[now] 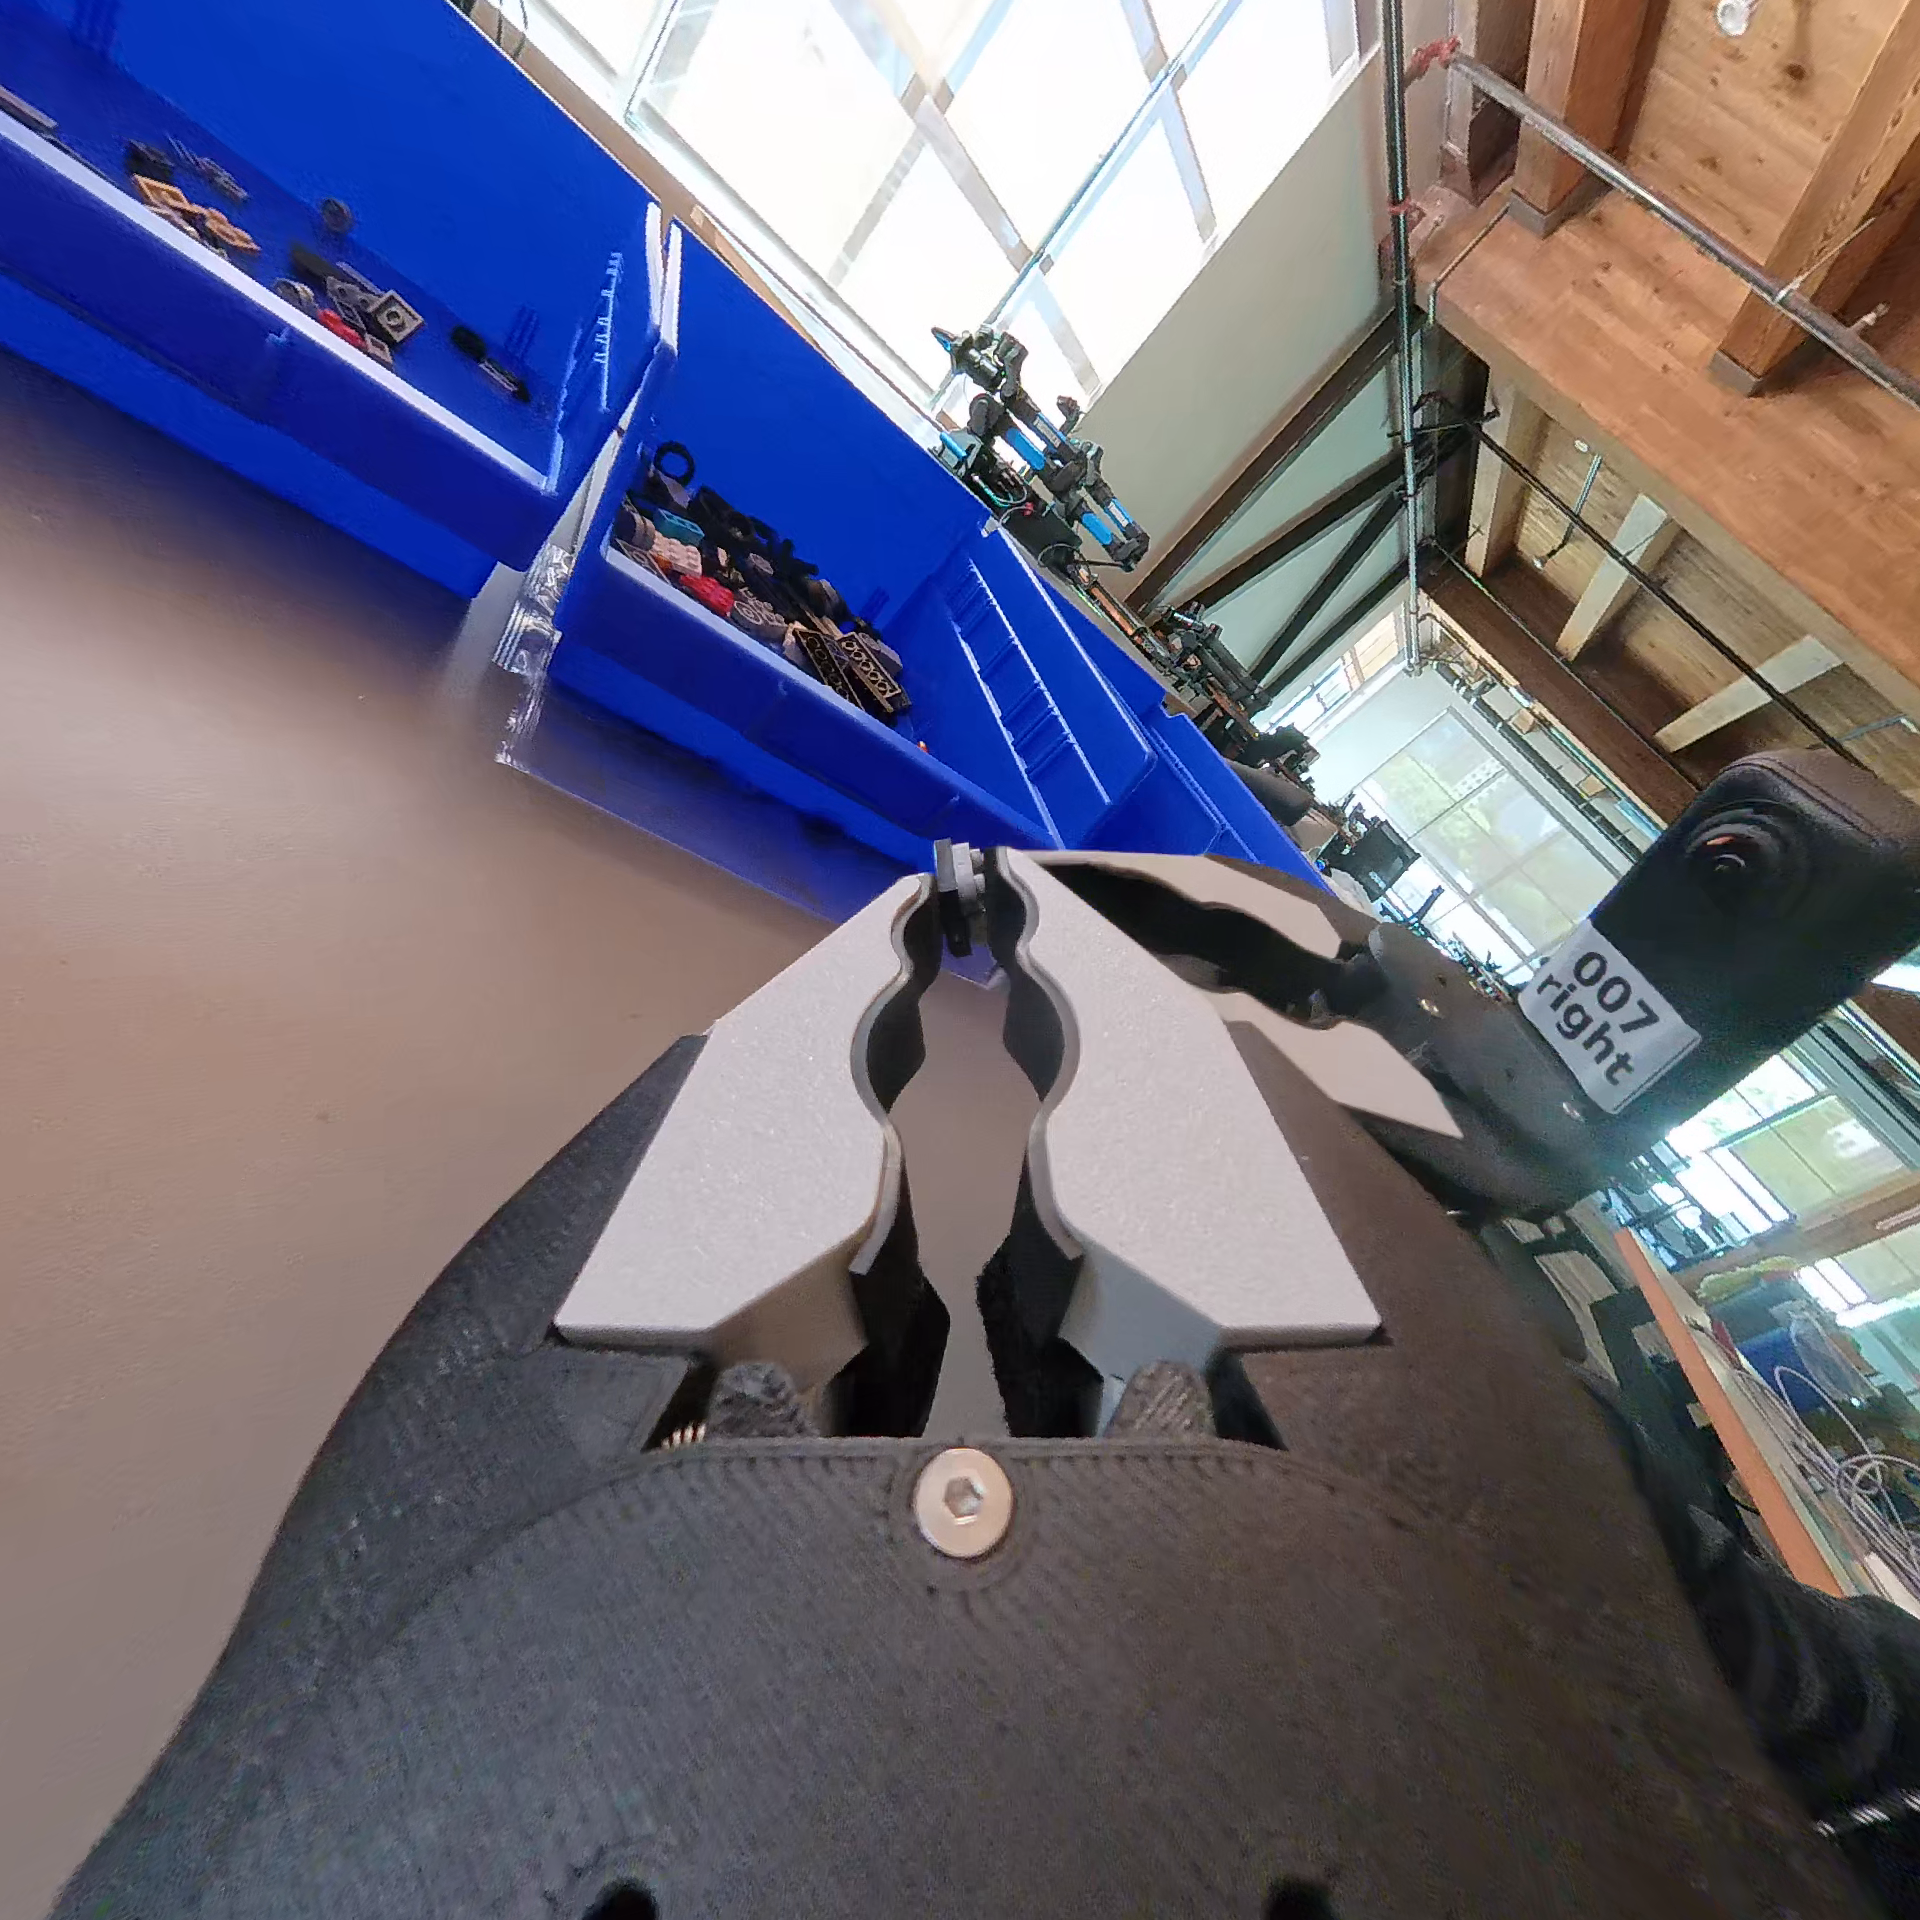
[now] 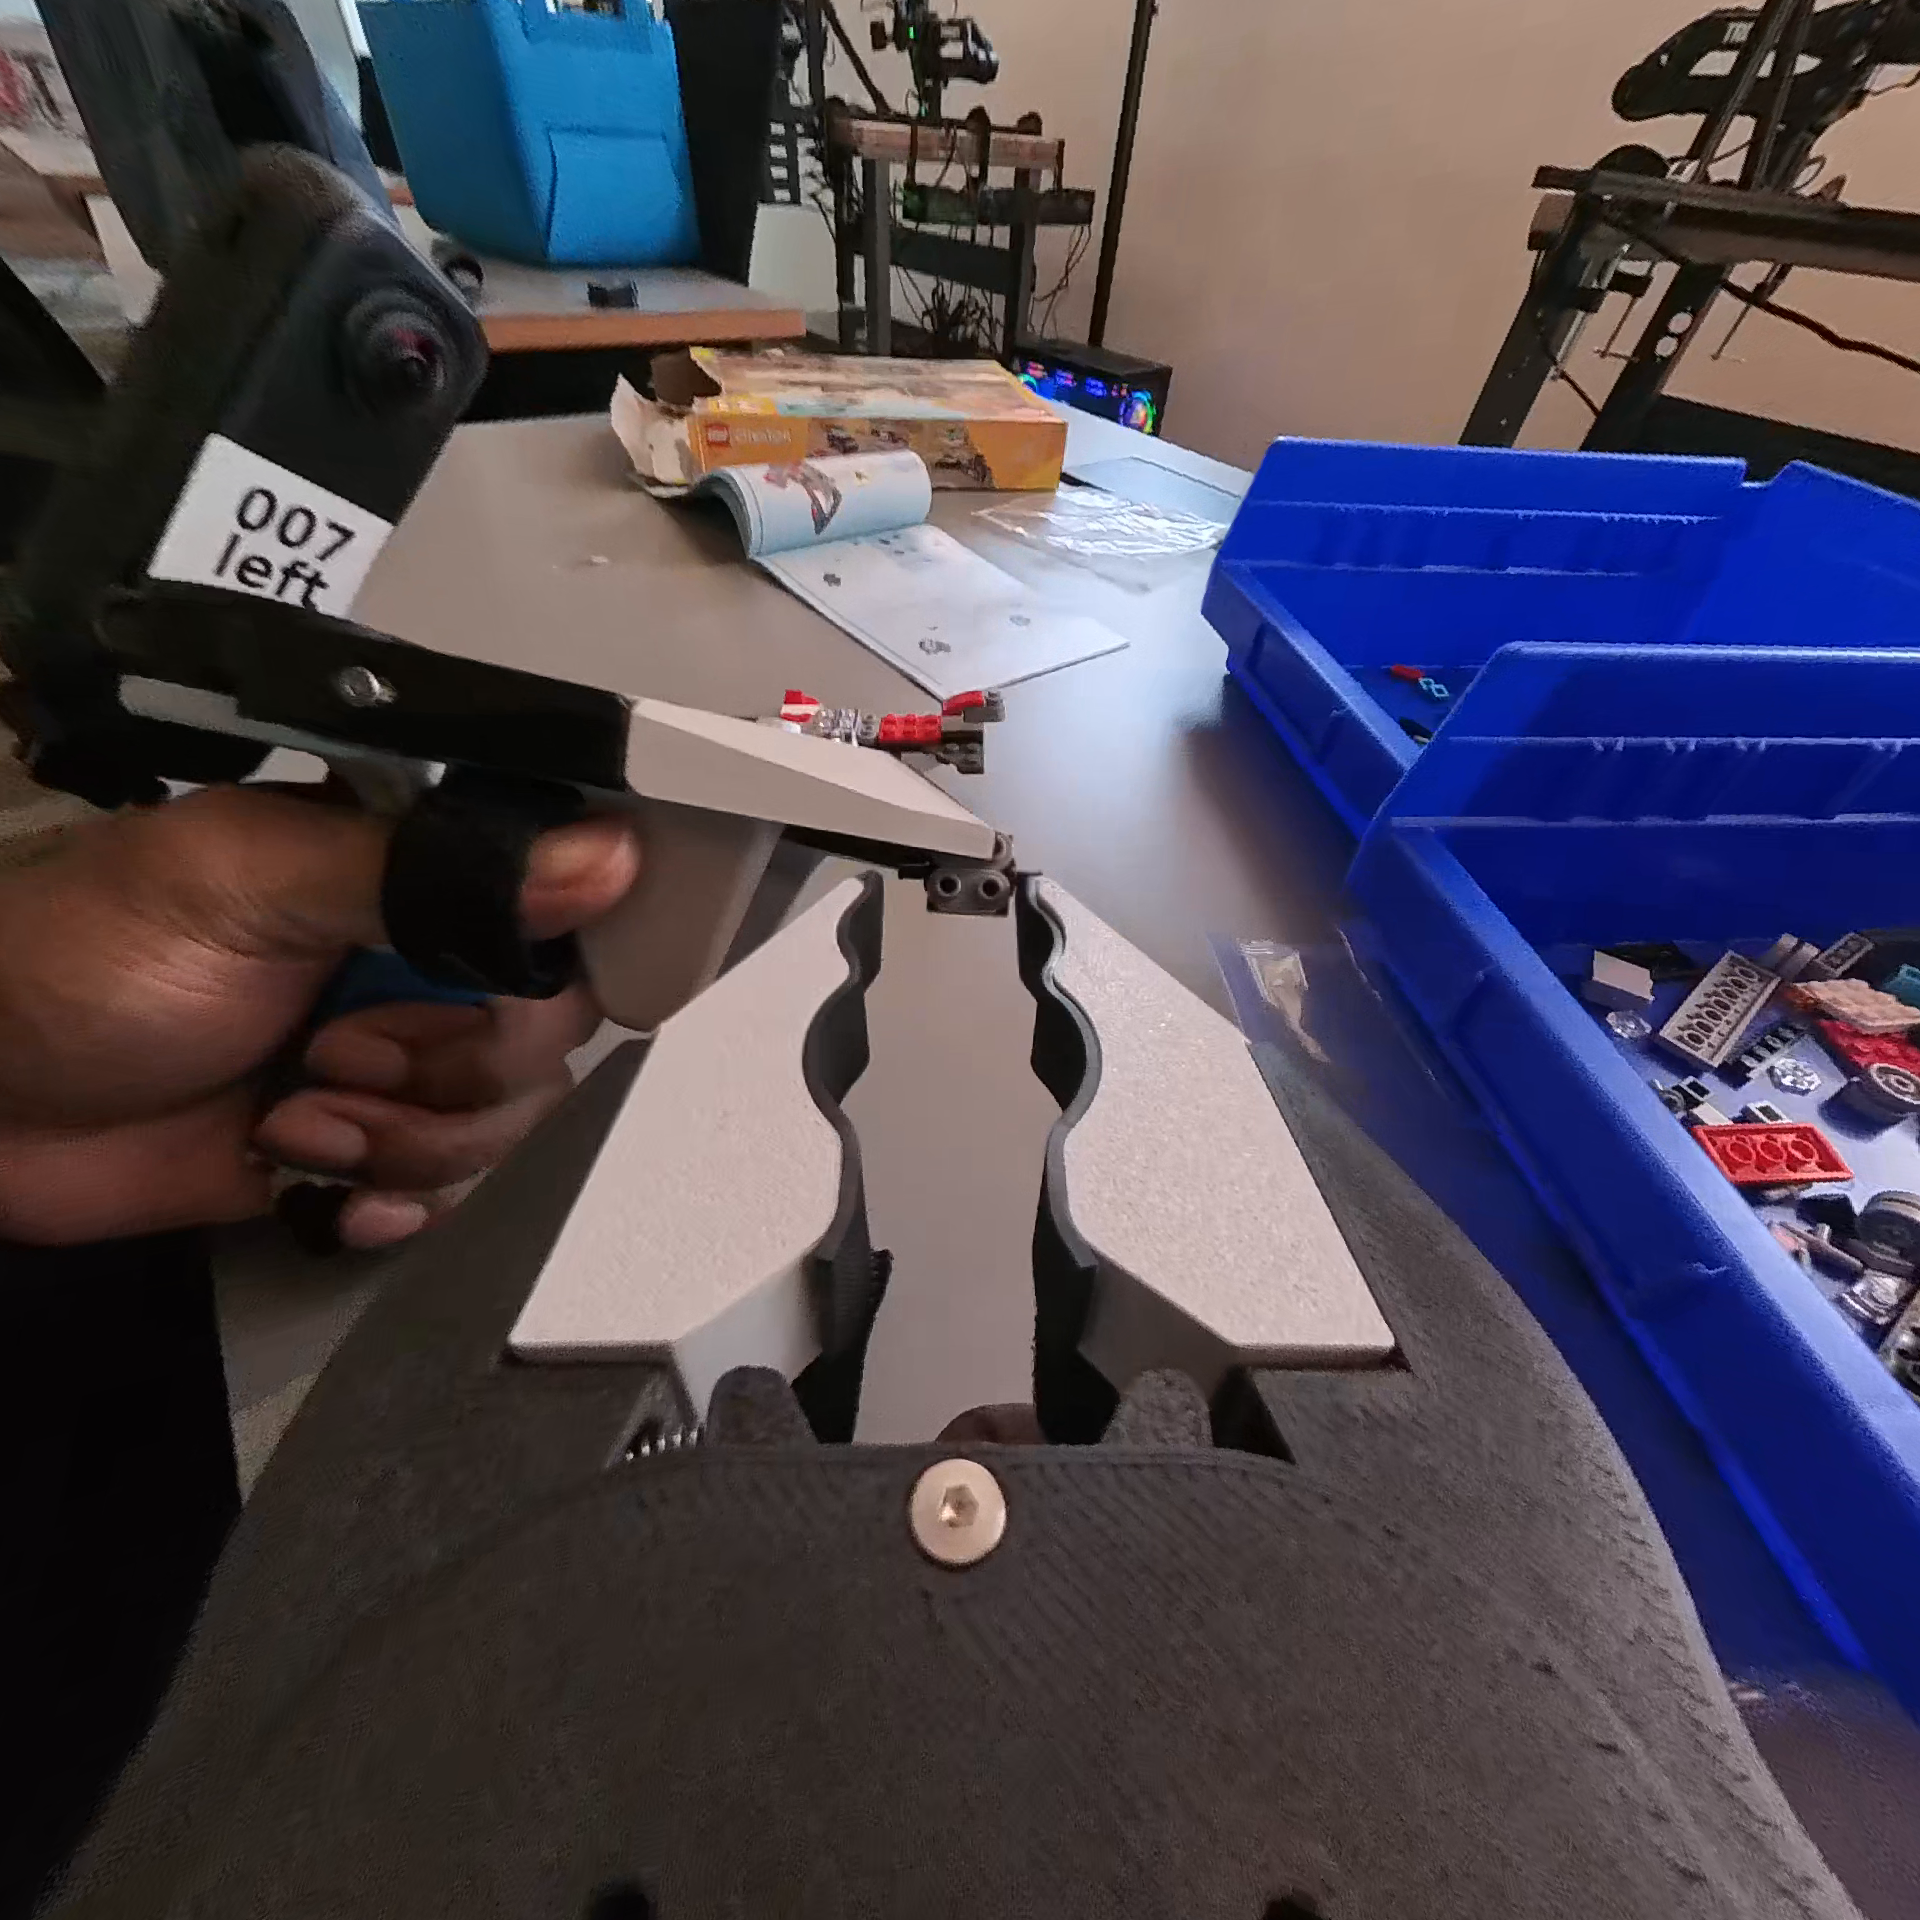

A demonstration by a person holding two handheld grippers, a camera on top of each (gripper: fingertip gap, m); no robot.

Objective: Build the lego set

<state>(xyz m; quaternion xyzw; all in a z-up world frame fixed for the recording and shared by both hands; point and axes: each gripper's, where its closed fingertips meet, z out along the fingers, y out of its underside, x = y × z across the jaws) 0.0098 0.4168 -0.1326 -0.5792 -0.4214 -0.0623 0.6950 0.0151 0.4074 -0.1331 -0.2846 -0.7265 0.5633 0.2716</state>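
My left gripper (image 1: 961, 899) is shut on a small dark grey lego piece (image 1: 958, 902), held in the air above the table. In the right wrist view the left gripper (image 2: 997, 847) comes in from the left, held by a hand. The piece (image 2: 968, 891) shows two round holes there. My right gripper (image 2: 951, 883) is open, its tips on either side of the piece: the right tip is at its edge, the left tip stands apart. One right finger (image 1: 1195, 873) shows in the left wrist view. A partly built red and grey model (image 2: 904, 727) lies on the table beyond.
Blue bins (image 2: 1507, 748) with loose lego pieces (image 2: 1766, 1091) stand on the right; they also show in the left wrist view (image 1: 769, 592). An open instruction booklet (image 2: 914, 582), the set's box (image 2: 883, 416) and a clear plastic bag (image 2: 1101, 520) lie at the far side of the grey table (image 2: 540, 520). The grippers are tip to tip, or close to it.
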